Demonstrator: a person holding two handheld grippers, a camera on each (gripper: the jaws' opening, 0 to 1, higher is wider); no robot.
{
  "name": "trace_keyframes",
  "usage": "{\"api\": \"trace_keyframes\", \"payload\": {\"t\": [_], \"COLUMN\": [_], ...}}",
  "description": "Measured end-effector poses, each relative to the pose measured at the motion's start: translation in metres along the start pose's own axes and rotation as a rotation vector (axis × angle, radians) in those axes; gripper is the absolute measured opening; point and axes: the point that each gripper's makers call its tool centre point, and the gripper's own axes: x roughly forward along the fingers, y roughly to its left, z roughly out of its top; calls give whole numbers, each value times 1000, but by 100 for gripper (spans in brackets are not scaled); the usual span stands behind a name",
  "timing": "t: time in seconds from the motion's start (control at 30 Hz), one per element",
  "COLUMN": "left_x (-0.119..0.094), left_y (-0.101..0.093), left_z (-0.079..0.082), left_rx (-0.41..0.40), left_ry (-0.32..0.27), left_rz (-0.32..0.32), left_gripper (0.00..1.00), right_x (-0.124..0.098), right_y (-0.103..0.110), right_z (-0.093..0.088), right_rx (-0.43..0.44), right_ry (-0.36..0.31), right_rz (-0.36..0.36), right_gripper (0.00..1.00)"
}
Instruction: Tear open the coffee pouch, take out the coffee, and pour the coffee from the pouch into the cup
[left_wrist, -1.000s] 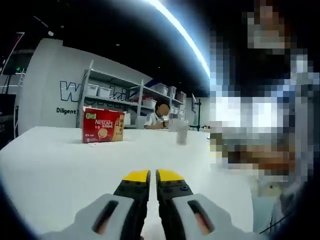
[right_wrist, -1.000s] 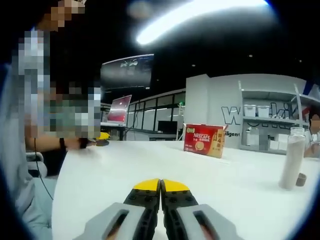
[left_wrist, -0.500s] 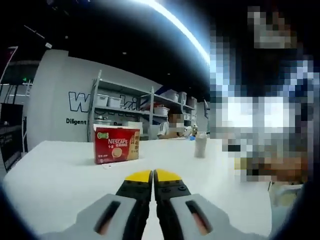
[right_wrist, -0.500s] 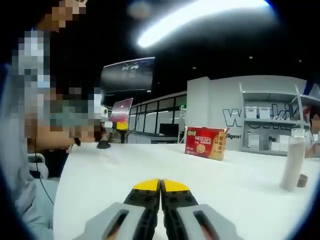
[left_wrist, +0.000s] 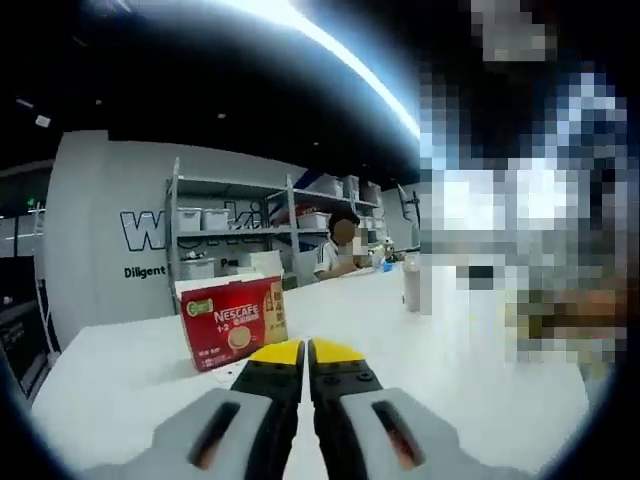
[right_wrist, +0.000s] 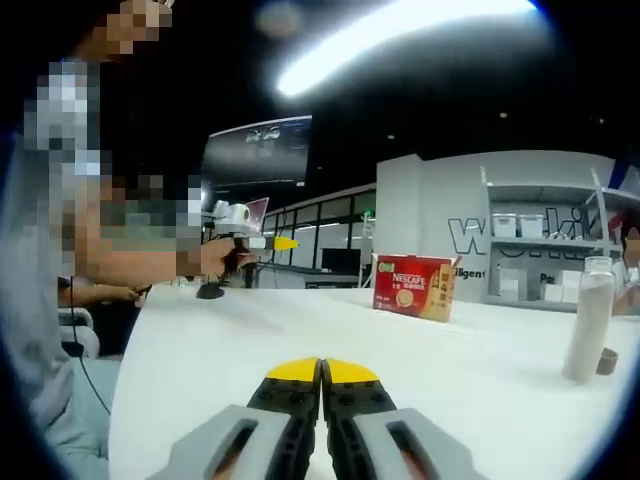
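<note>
Opening step not begun. Left gripper (left_wrist: 304, 350) and right gripper (right_wrist: 321, 369) jaws together, empty. Red cardboard Nescafé coffee box (left_wrist: 232, 320) stands ahead-left of left jaws, apart. Tall clear cup (right_wrist: 586, 318) far right of right jaws. Next: approach box, open jaws.

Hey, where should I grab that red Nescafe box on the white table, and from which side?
Grip the red cardboard Nescafe box across its narrow side faces, near the top. It stands upright on the white table, broad printed front facing the closed left gripper, so open up, then probably come straight ahead from the front.
</note>
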Motion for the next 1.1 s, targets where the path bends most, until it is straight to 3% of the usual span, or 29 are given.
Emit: {"api": "trace_keyframes", "payload": {"t": [0.23, 0.4, 0.63, 0.73, 0.83, 1.1], "left_x": [30, 57, 81, 94, 101, 131], "left_y": [14, 25, 41, 50, 56, 72], "left_z": [-7, -15, -10, -3, 5, 1], "left_rx": [25, 38, 80, 135, 137, 185], "left_ry": [33, 90, 141, 180, 181, 236], "left_rz": [12, -12, -1, -6, 0, 14], "left_gripper": [4, 4, 4, 4, 4, 5], "right_x": [0, 0, 0, 1, 1, 3], "right_y": [-1, -2, 0, 0, 2, 7], "right_z": [-1, -2, 0, 0, 0, -1], "right_rx": [-1, -1, -1, -3, -6, -12], "right_ry": [2, 3, -1, -1, 0, 9], "right_rz": [1, 2, 0, 6, 11, 17], "right_gripper": [2, 2, 2, 2, 2, 2]}}
